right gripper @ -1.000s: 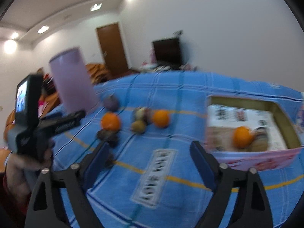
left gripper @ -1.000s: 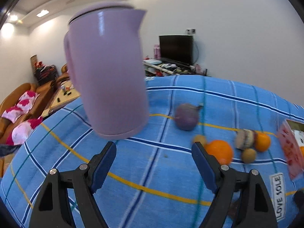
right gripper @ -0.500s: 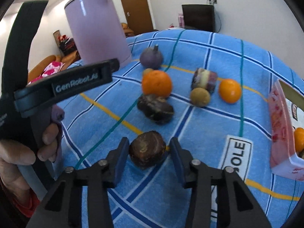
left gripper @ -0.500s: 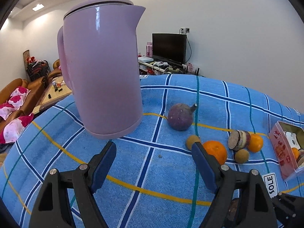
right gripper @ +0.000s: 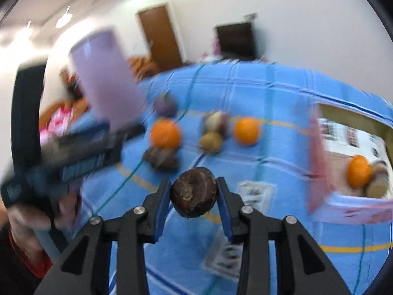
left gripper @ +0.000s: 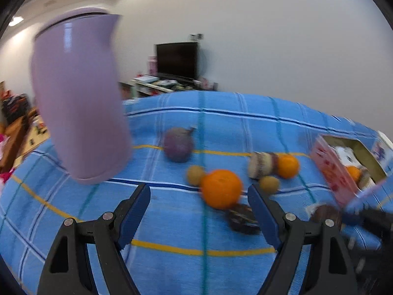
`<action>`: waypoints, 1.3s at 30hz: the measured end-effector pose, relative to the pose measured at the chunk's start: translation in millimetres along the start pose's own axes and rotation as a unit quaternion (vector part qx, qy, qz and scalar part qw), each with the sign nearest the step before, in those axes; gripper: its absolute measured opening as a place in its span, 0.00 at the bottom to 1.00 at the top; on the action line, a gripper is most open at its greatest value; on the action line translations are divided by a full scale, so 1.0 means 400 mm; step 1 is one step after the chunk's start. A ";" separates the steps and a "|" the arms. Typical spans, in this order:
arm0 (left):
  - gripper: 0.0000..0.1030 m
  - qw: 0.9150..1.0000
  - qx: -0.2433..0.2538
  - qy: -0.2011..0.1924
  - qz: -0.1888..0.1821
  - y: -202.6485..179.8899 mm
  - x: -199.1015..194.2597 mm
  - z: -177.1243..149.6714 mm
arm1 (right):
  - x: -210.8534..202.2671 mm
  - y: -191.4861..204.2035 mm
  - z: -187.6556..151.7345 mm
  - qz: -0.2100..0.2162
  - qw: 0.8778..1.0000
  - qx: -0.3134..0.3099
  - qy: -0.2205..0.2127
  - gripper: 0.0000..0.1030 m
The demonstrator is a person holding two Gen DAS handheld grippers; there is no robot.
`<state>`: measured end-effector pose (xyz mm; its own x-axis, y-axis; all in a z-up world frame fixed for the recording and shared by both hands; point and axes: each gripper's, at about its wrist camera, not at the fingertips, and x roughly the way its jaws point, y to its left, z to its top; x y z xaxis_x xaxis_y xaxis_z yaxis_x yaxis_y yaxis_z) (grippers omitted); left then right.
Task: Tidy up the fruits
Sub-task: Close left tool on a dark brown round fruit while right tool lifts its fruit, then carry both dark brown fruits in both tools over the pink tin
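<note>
My right gripper point(right gripper: 193, 186) is closing on a dark brown round fruit point(right gripper: 194, 195); both blue pads press its sides and it hangs just above the blue checked cloth point(right gripper: 282, 98). The left wrist view shows that fruit point(left gripper: 325, 215) at the lower right. My left gripper point(left gripper: 199, 191) stands open over the cloth with nothing between its fingers. Ahead lie a large orange point(left gripper: 221, 188), a small orange point(left gripper: 287, 166), a purple round fruit point(left gripper: 178, 143), a second dark fruit point(left gripper: 242, 218) and a cut fruit point(left gripper: 261, 164). The pink box point(right gripper: 316, 159) on the right holds an orange point(right gripper: 358, 170).
A tall lilac kettle point(left gripper: 81, 98) stands on the cloth at the left. Two small brown fruits point(left gripper: 269, 184) lie among the oranges. A hand holds the left gripper's handle point(right gripper: 81, 157) at the left of the right wrist view. A television and a door stand behind.
The right gripper went from wide open to shut around the dark brown fruit, which is now off the cloth. The left wrist view has swung, so the fruits sit nearer its middle.
</note>
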<state>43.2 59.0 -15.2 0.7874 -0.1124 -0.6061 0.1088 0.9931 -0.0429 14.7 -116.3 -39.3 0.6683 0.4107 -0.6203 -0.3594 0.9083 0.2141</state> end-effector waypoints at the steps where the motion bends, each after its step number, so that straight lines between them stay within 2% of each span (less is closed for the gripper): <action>1: 0.80 1.000 0.007 0.005 -0.006 -0.013 0.005 -0.003 | -0.014 -0.023 0.002 -0.005 1.000 0.015 -0.016 0.39; 5: 0.80 0.998 0.045 0.039 -0.018 -0.072 0.041 -0.015 | -0.046 -0.055 0.009 -0.024 0.998 0.033 -0.049 0.39; 9: 0.80 0.995 0.046 0.083 -0.016 -0.096 0.092 -0.015 | -0.052 -0.049 0.011 -0.016 0.998 0.033 -0.053 0.39; 10: 0.74 0.994 0.046 0.097 -0.011 -0.097 0.106 -0.016 | -0.053 -0.047 0.012 -0.014 0.998 0.031 -0.054 0.39; 11: 0.64 0.994 0.044 0.104 -0.010 -0.096 0.114 -0.018 | -0.054 -0.046 0.014 -0.013 0.998 0.030 -0.055 0.39; 12: 0.61 0.992 0.035 0.117 -0.014 -0.090 0.126 -0.019 | -0.068 -0.043 0.013 -0.011 0.998 0.028 -0.056 0.39; 14: 0.59 0.993 0.031 0.116 -0.015 -0.088 0.126 -0.019 | -0.067 -0.037 0.013 -0.009 0.998 0.026 -0.056 0.39; 16: 0.51 0.993 0.033 0.114 -0.014 -0.090 0.128 -0.019 | -0.061 -0.032 0.012 -0.008 0.998 0.025 -0.054 0.39; 17: 0.44 0.993 0.033 0.111 -0.015 -0.090 0.125 -0.019 | -0.069 -0.033 0.003 -0.008 0.998 0.024 -0.054 0.39; 21: 0.44 0.995 0.015 0.093 -0.013 -0.069 0.105 -0.016 | -0.077 -0.030 0.001 -0.016 0.998 0.022 -0.065 0.39; 27: 0.44 1.000 0.001 0.009 0.013 -0.059 0.024 -0.015 | -0.093 -0.024 -0.003 -0.030 0.996 0.008 -0.088 0.39; 35: 0.44 0.996 -0.017 -0.070 0.057 -0.061 -0.046 -0.011 | -0.145 0.005 -0.001 -0.076 0.984 -0.042 -0.153 0.39; 39: 0.44 0.994 -0.011 -0.082 0.075 -0.085 -0.062 -0.005 | -0.158 0.008 0.005 -0.102 0.979 -0.062 -0.166 0.39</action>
<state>18.9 28.2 -0.3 0.8823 0.0357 -0.4692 -0.0298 0.9994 0.0202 -27.3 -139.3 2.3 0.9021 0.2441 -0.3559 -0.2592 0.9658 0.0052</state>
